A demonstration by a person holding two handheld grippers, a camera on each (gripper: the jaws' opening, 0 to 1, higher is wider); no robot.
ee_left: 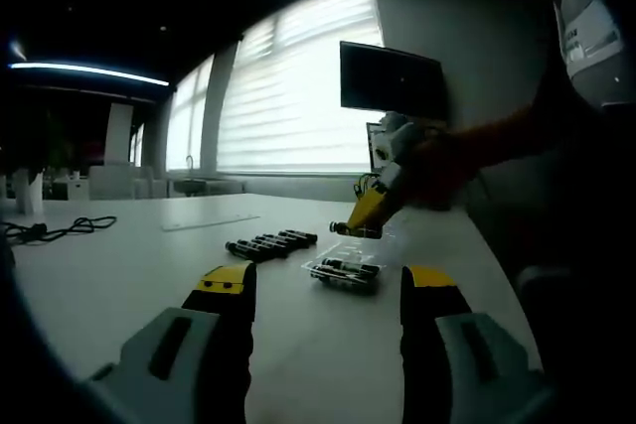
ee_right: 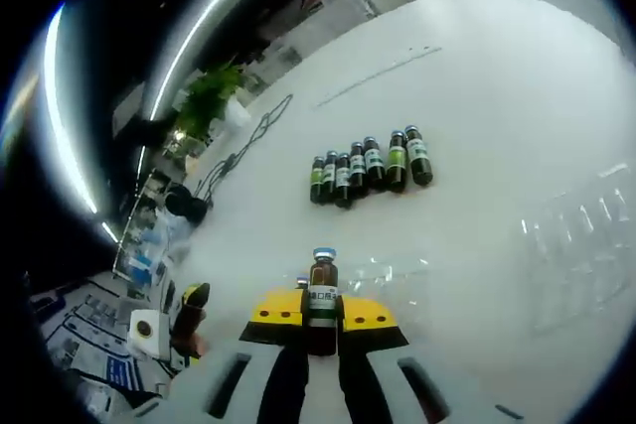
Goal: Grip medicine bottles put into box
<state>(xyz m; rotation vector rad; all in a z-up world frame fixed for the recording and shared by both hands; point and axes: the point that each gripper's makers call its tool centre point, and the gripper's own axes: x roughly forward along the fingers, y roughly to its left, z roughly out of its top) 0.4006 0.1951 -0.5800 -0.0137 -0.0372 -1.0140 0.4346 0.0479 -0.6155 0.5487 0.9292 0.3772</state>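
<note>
Right yellow-tipped gripper (ee_right: 321, 317) clamps a small brown glass medicine bottle (ee_right: 321, 297) (label print unreadable); six green-labelled dark bottles (ee_right: 368, 168) lie ahead; left gripper (ee_left: 323, 290) gapes empty

Both the left gripper (ee_left: 323, 290) and right gripper (ee_right: 321, 313) have grey bodies, black jaws and yellow tips.

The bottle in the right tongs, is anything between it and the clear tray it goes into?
Nothing visible. The right tongs hold the brown bottle upright just over the clear tray; the loose bottles lie farther off on the table.
</note>
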